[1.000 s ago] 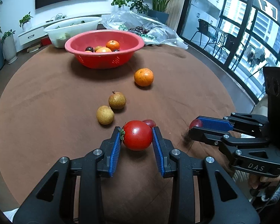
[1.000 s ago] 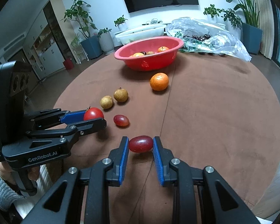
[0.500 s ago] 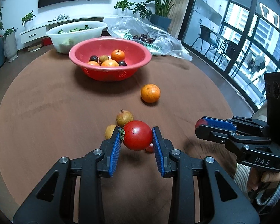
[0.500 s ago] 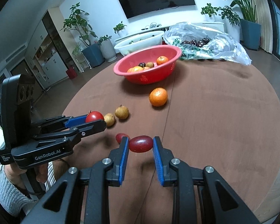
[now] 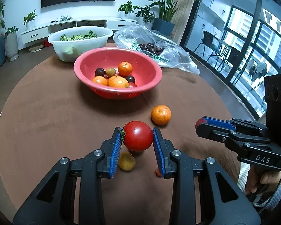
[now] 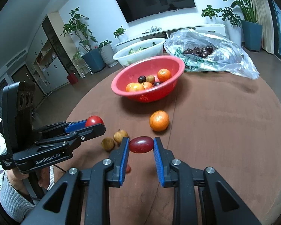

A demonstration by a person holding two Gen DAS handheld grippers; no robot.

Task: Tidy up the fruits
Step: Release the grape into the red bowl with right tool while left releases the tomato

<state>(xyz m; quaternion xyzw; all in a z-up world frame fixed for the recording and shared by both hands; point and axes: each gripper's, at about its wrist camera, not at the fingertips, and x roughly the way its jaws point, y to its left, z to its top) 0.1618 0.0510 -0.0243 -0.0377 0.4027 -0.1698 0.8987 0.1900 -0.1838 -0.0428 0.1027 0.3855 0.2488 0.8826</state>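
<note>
My left gripper [image 5: 137, 139] is shut on a red tomato [image 5: 137, 136] and holds it above the brown table [image 5: 46, 121]. My right gripper [image 6: 141, 146] is shut on a dark red oval fruit [image 6: 141, 144], also lifted. The red bowl [image 5: 151, 86] holds several oranges, dark plums and small brown fruits; it also shows in the right wrist view [image 6: 121, 91]. A loose orange [image 5: 161, 114] lies between the grippers and the bowl. Two small brown fruits [image 6: 114, 139] lie on the table below the grippers. A small red fruit [image 6: 128, 168] shows partly behind my right gripper's left finger.
A white tub of greens [image 5: 78, 43] stands behind the red bowl. A clear plastic bag with dark cherries [image 5: 151, 48] lies at the back right. The table's round edge runs close on the left and right. Potted plants and a TV cabinet stand beyond.
Both grippers have risen and moved toward the red bowl, each holding its fruit. The loose fruits on the table now lie under and behind the fingers.
</note>
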